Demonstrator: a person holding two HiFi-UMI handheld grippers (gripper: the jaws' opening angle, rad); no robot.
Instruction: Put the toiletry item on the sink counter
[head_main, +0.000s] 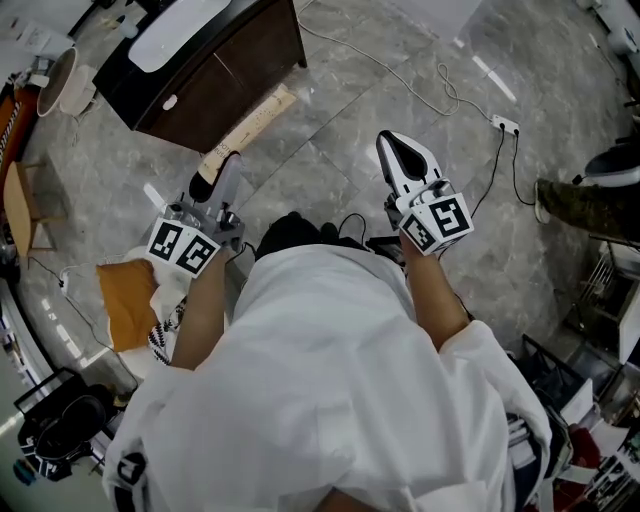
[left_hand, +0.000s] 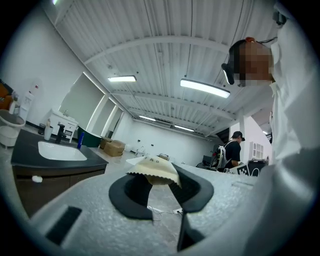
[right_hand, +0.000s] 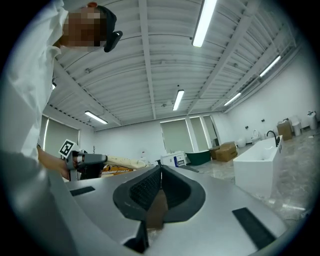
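Observation:
The toiletry item is a long, flat cream packet (head_main: 250, 125) with a serrated end (left_hand: 155, 170). My left gripper (head_main: 212, 178) is shut on one end of it and holds it above the grey floor, its free end pointing toward the sink counter (head_main: 230, 70). That counter is a dark cabinet with a white basin, at the upper left of the head view and at the left of the left gripper view (left_hand: 30, 157), still some way off. My right gripper (head_main: 392, 145) is shut with nothing in it, held level to the right; its tips (right_hand: 160, 167) meet.
A cable and power strip (head_main: 505, 125) lie on the floor to the right, near another person's shoe (head_main: 610, 165). A white bin (head_main: 70, 80) stands left of the counter. A white tub (right_hand: 255, 165) and cardboard boxes (left_hand: 114, 147) stand farther off.

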